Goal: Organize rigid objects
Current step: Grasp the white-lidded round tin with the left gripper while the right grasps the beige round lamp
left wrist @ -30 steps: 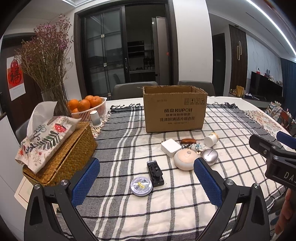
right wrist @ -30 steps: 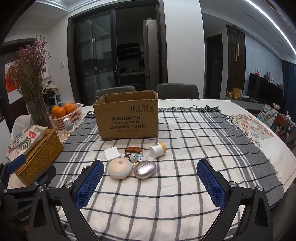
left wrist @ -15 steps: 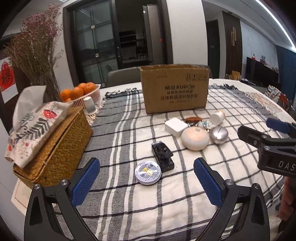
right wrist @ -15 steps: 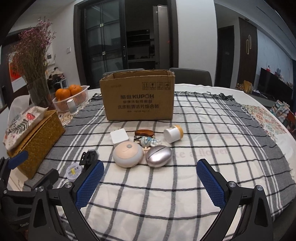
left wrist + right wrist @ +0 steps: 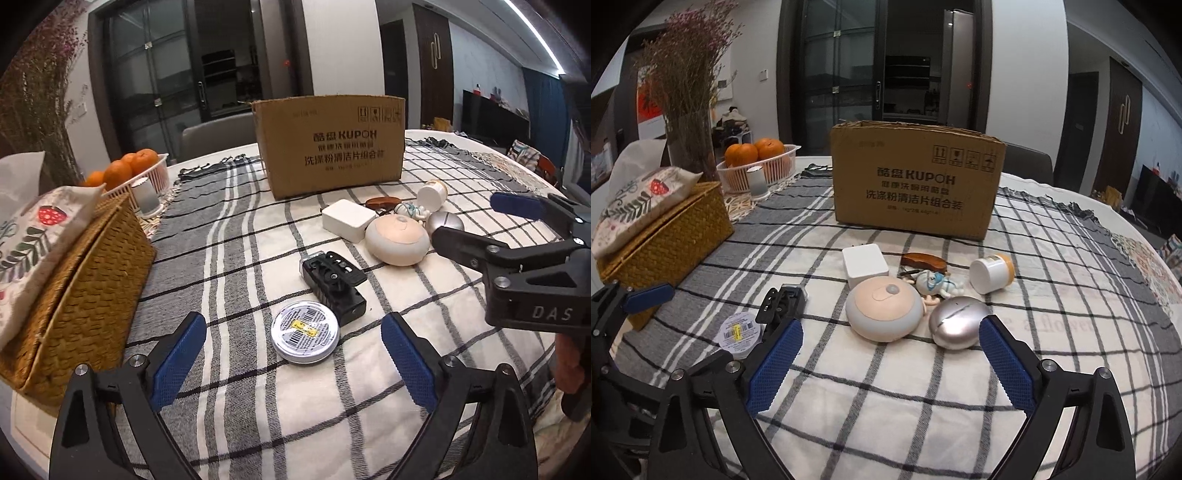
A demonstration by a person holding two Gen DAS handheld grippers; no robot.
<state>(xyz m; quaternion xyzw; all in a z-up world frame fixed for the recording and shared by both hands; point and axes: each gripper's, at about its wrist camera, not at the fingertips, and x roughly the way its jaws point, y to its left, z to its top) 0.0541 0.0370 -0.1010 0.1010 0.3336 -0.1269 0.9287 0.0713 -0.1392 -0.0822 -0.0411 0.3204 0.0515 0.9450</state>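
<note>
Small objects lie on the checked cloth before an open cardboard box [image 5: 330,142] [image 5: 916,177]: a round tin [image 5: 304,331] [image 5: 740,329], a black clip device [image 5: 334,284] [image 5: 783,306], a pink-and-grey dome [image 5: 397,240] [image 5: 884,312], a silver egg shape [image 5: 956,326] [image 5: 445,222], a white cube [image 5: 865,265], a small jar [image 5: 991,273], a figurine [image 5: 934,283] and a brown piece [image 5: 923,261]. My left gripper [image 5: 293,356] is open, just short of the tin. My right gripper [image 5: 890,360] is open, just short of the dome and egg.
A wicker tissue box [image 5: 79,291] [image 5: 665,236] stands at the left. A basket of oranges [image 5: 757,160], a small white cup [image 5: 756,181] and a vase of dried flowers [image 5: 689,110] stand behind it. Chairs stand behind the table.
Both grippers have moved forward and lower toward the objects; the tin and the dome loom larger. Both stay open. Nothing on the table has moved.
</note>
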